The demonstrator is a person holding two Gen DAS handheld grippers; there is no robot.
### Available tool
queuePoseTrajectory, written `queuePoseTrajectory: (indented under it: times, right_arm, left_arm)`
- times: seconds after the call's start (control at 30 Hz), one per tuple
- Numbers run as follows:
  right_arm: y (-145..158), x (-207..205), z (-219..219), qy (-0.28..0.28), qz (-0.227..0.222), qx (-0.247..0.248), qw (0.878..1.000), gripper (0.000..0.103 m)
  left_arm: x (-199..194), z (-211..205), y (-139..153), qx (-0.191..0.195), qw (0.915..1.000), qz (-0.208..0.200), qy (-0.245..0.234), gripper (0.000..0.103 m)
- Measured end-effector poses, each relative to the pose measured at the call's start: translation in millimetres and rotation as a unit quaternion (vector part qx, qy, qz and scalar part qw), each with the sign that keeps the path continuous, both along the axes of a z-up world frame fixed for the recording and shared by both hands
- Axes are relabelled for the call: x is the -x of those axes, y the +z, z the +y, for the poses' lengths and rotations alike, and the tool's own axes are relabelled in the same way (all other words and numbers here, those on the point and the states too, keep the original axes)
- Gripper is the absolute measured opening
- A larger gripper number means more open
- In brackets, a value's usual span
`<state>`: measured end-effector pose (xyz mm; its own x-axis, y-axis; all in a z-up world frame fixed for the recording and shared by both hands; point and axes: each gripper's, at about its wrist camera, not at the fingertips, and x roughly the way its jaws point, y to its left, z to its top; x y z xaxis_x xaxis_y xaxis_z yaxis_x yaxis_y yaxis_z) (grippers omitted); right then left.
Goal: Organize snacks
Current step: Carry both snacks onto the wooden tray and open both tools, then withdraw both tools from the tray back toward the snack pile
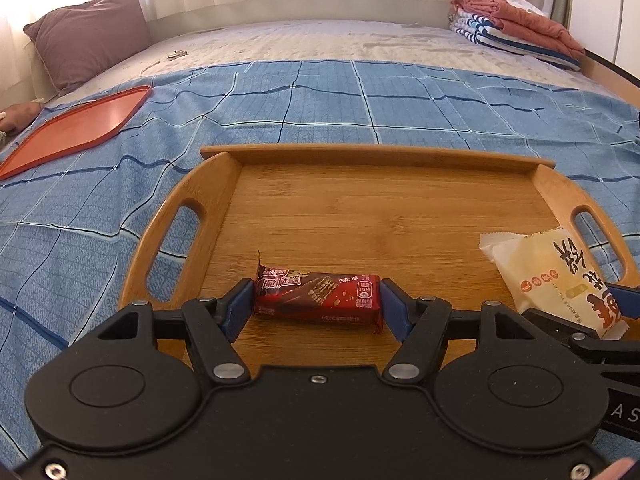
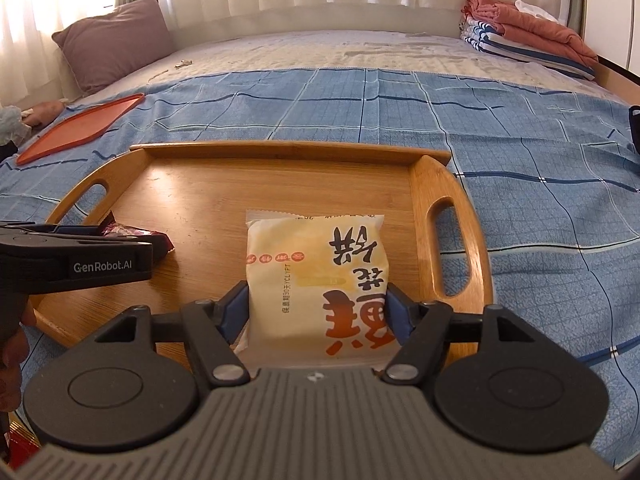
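A red chocolate wafer bar (image 1: 318, 298) lies crosswise on the floor of the wooden tray (image 1: 384, 156), near its front left. My left gripper (image 1: 318, 304) is shut on it, one blue pad on each end of the wrapper. A cream bread pack (image 2: 318, 276) with large printed characters lies flat on the tray's right half (image 2: 424, 208). My right gripper (image 2: 318, 312) holds its near end, both blue pads against its sides with no gap showing. The bread pack (image 1: 556, 276) also shows at the right of the left wrist view. The left gripper's body (image 2: 76, 256) hides most of the bar (image 2: 136, 234).
The tray sits on a blue checked sheet (image 1: 320, 104) spread over a bed. An orange lid-like tray (image 1: 76, 128) lies far left. A mauve pillow (image 1: 88, 36) and folded blankets (image 1: 516, 24) rest at the far corners. A hand (image 2: 12, 344) grips the left tool.
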<state>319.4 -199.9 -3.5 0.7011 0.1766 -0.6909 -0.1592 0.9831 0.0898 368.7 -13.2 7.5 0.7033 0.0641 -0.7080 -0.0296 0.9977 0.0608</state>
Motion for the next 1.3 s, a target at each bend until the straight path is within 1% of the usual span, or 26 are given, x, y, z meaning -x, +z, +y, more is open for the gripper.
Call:
queuePoseTrajectory:
  times: [0.07, 0.1, 0.13, 0.2, 0.23, 0.3, 0.43, 0.6, 0.7, 0.87, 1.03, 1.17, 1.3]
  right_arm:
    - [-0.1, -0.4, 0.8, 0.0, 0.001, 0.001, 1.0, 0.075]
    - [-0.1, -0.4, 1.1, 0.0, 0.001, 0.002, 1.0, 0.08]
    - [0.1, -0.5, 1.1, -0.002, 0.001, 0.002, 1.0, 0.081]
    - [0.8, 0.0, 1.2, -0.002, 0.004, -0.002, 1.0, 0.087]
    - [1.7, 0.8, 1.4, -0.002, 0.005, -0.003, 1.0, 0.088]
    - [4.5, 2.7, 2.3, 0.0, 0.005, -0.003, 1.0, 0.09]
    - [15.2, 10.0, 3.0, 0.001, 0.0, -0.004, 1.0, 0.091]
    - [39.4, 28.8, -0.2, 0.004, -0.017, -0.011, 1.0, 0.093]
    - [58.1, 45.4, -2.7, 0.007, -0.033, -0.012, 0.999, 0.093]
    - [91.4, 82.0, -8.5, 0.014, -0.058, -0.016, 0.998, 0.095]
    - [119.1, 125.2, -13.3, 0.024, -0.086, -0.014, 0.996, 0.096]
    - [132.7, 161.9, -15.8, 0.028, -0.104, -0.019, 0.994, 0.099]
    - [135.9, 196.4, -16.4, 0.033, -0.113, -0.02, 0.993, 0.1]
  left_arm:
    - [-0.2, 0.1, 0.0, 0.0, 1.0, 0.001, -0.001, 0.067]
    - [0.0, 0.0, 0.0, -0.002, 1.0, 0.001, 0.0, 0.07]
    - [0.1, -0.1, 0.0, -0.005, 1.0, 0.001, 0.001, 0.078]
    - [1.9, -1.4, 1.3, -0.019, 0.9998, -0.003, 0.005, 0.086]
    - [3.5, -2.0, 3.0, -0.026, 0.9996, -0.006, 0.005, 0.088]
    - [6.8, -2.5, 7.8, -0.031, 0.9995, -0.009, 0.0, 0.089]
    - [17.9, -1.9, 24.9, -0.028, 0.9995, -0.01, -0.005, 0.091]
    - [43.3, -1.4, 55.9, -0.036, 0.9989, -0.022, -0.019, 0.093]
    - [64.9, 0.5, 77.1, -0.038, 0.9984, -0.033, -0.024, 0.095]
    - [110.6, 7.6, 107.9, -0.018, 0.9985, -0.039, -0.034, 0.095]
    - [165.4, 9.7, 131.4, -0.03, 0.9962, -0.064, -0.051, 0.097]
    - [211.2, 12.1, 142.1, -0.025, 0.9951, -0.073, -0.062, 0.097]
    - [255.2, 19.3, 147.3, -0.009, 0.9945, -0.086, -0.06, 0.098]
